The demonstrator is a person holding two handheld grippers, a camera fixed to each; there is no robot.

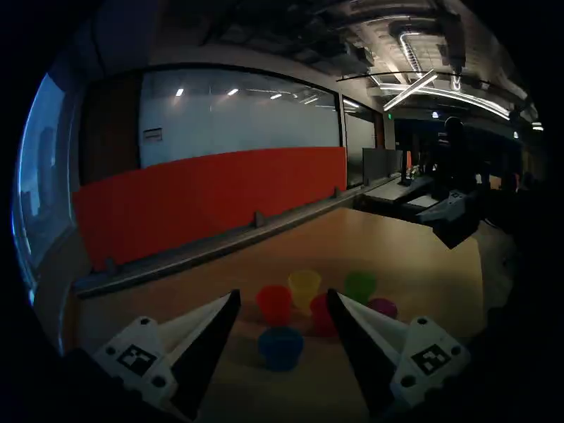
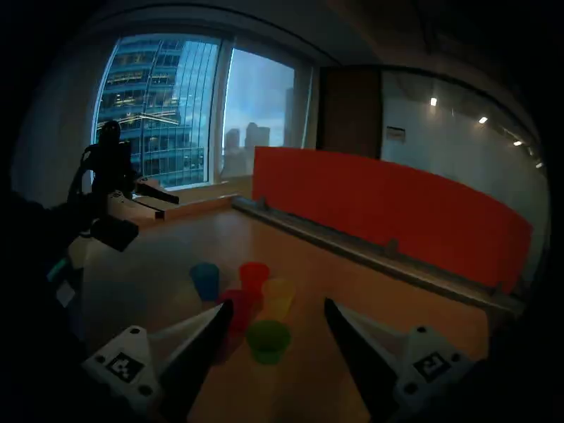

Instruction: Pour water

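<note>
**Blue cup faces the left gripper, green cup the right**

Wooden desk carries a tight cluster of small plastic cups, and the yellow cup stands near its middle. Both grippers hang above the desk short of the cluster, each with its fingers spread wide and nothing between them.

In the left gripper view, the blue cup stands on the side of the yellow cup that faces the left gripper. It is nearly centred in the gap between the fingers and closest to them. A red cup sits between the blue cup and the yellow cup.

In the right gripper view, the green cup stands just on the near side of the yellow cup, again about centred between the fingers of the right gripper.

The two grippers therefore meet the cluster from different sides, each with a different cup nearest. The cups stand upright, their long axes vertical, so a grasp would likely come in level from the side. Whether any cup holds water cannot be told in this dim light, so which one is to be poured stays open.
</note>
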